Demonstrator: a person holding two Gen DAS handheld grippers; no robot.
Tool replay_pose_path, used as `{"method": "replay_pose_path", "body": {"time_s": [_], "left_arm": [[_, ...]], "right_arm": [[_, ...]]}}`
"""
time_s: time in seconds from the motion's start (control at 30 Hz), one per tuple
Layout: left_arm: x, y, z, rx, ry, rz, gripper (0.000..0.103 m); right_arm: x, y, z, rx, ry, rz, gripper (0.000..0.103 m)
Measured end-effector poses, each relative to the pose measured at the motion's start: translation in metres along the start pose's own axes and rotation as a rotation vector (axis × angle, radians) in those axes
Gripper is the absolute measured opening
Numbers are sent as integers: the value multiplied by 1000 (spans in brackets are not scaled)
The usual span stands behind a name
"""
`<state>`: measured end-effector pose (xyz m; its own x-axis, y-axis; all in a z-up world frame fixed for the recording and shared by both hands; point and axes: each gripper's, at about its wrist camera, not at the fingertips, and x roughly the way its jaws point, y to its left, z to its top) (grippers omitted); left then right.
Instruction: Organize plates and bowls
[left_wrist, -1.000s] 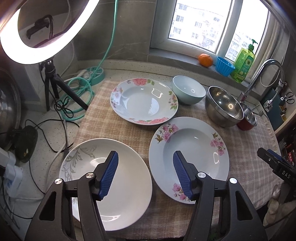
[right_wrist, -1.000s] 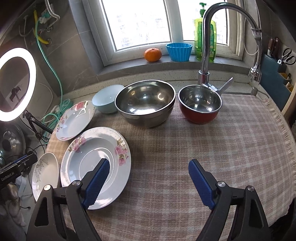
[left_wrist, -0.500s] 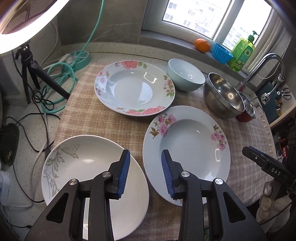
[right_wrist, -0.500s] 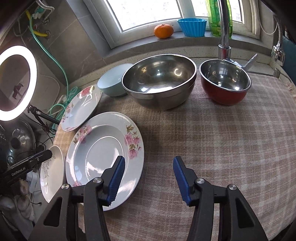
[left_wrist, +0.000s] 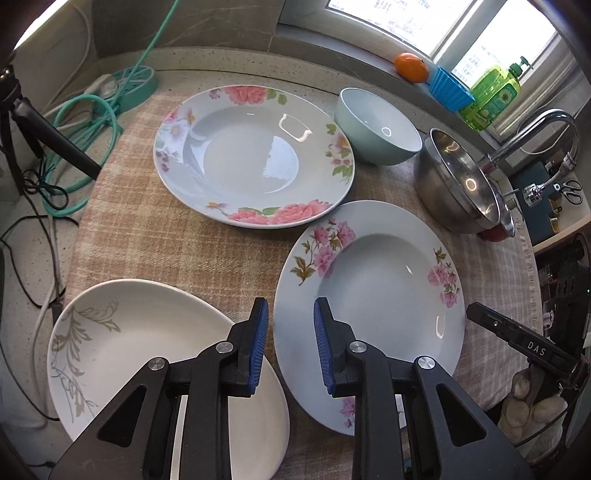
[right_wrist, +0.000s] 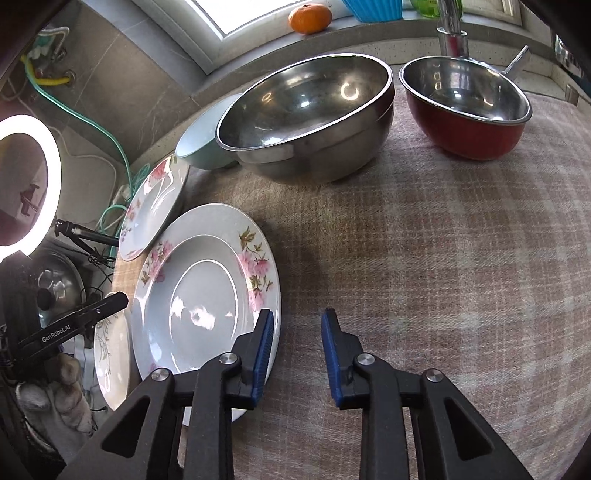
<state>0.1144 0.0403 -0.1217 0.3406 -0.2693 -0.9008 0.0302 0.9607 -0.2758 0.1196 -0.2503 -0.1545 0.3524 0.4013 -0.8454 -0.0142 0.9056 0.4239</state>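
Three plates lie on the checked cloth: a white leaf-pattern plate (left_wrist: 155, 354) at near left, a pink-flower plate (left_wrist: 373, 295) at near right, and a rose-rimmed plate (left_wrist: 251, 158) behind. My left gripper (left_wrist: 290, 343) is partly open and empty, above the gap between the two near plates. My right gripper (right_wrist: 297, 354) is partly open and empty, its left finger over the right rim of the pink-flower plate (right_wrist: 199, 299). A pale blue bowl (left_wrist: 376, 125), a steel bowl (right_wrist: 306, 114) and a red bowl (right_wrist: 465, 107) stand at the back.
A tap (left_wrist: 532, 136) rises behind the bowls. An orange (left_wrist: 410, 66), a blue cup (left_wrist: 450, 88) and a green soap bottle (left_wrist: 495, 99) stand on the sill. Cables and a green hose (left_wrist: 85, 122) lie left. A ring light (right_wrist: 29, 184) stands far left.
Both grippers have narrowed from wide open to partly open. Both have moved lower and closer to the near plates. No plate or bowl has moved.
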Motion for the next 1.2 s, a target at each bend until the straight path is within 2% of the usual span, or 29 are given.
{"method": "replay_pose_path", "body": {"time_s": [0.53,0.6,0.77,0.9,1.2], "left_arm": [[19,2,11,-9,55,-3,21],[22,-1,13,-7,60,-4,18],[25,-3,16,-3,66,-10,18],[25,-3,17,-1,69,-13,18],[24,-2,15,-2,68,-11,18]], "right_arm": [[18,0,8,50,68,84,21],[21,1,9,53,77,94,21],[23,3,9,56,93,112,21],[26,3,9,62,107,135,18],[26,4,10,76,116,129,18]]}}
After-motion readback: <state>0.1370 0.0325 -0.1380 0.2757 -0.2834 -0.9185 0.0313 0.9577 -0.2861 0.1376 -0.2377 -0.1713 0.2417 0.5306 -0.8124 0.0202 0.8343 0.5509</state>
